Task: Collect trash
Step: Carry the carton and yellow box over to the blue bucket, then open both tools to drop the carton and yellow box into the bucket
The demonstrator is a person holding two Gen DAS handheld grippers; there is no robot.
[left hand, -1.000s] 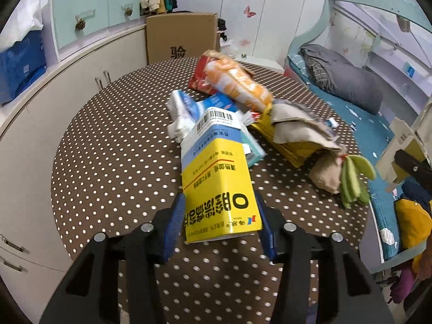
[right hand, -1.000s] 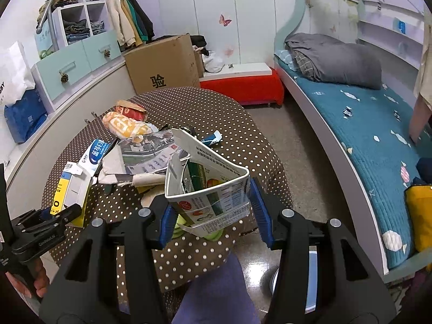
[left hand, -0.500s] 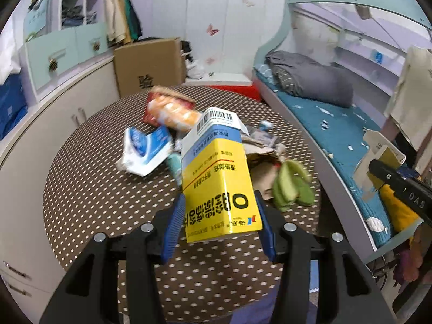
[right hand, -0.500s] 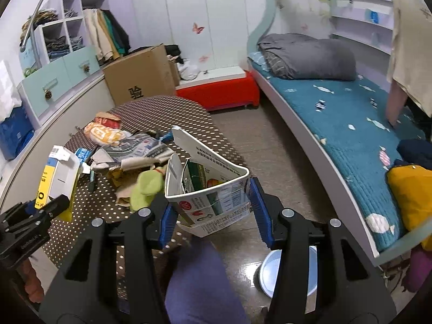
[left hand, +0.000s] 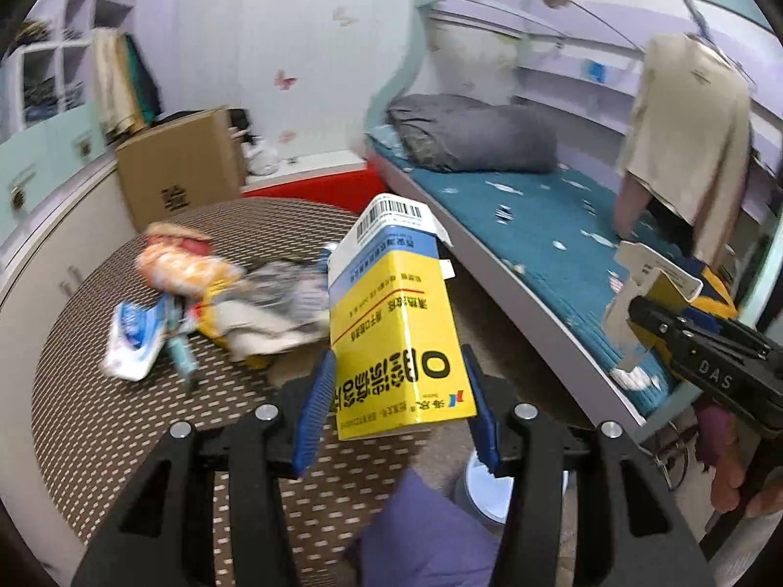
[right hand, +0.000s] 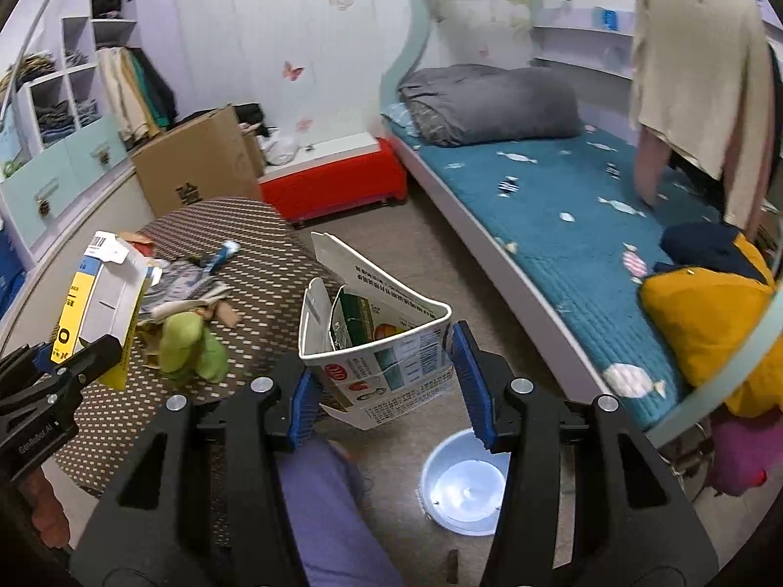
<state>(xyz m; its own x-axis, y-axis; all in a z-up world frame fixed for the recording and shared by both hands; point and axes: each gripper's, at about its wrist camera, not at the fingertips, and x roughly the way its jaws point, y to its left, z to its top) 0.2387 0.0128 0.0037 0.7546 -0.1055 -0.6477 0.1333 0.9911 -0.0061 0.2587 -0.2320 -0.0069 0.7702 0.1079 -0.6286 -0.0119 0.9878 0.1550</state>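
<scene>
Child's bedroom, bed [right hand: 548,225] with teal cover, butterfly wall stickers [right hand: 292,70], clothes shelves [right hand: 63,112]

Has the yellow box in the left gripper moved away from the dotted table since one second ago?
Yes. The yellow box has moved from above the dotted table past its edge, toward the pale basin.

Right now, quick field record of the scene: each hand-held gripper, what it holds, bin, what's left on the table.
left hand-held gripper: shut on yellow and blue carton, held clear of the table
right hand-held gripper: shut on white printed carton, top torn open, above the floor
bin: pale blue round basin on the floor, below the right gripper
table: brown polka-dot table
left on table: orange snack bag, blue and white wrapper, green item, crumpled papers
view quality: left view blurred
</scene>
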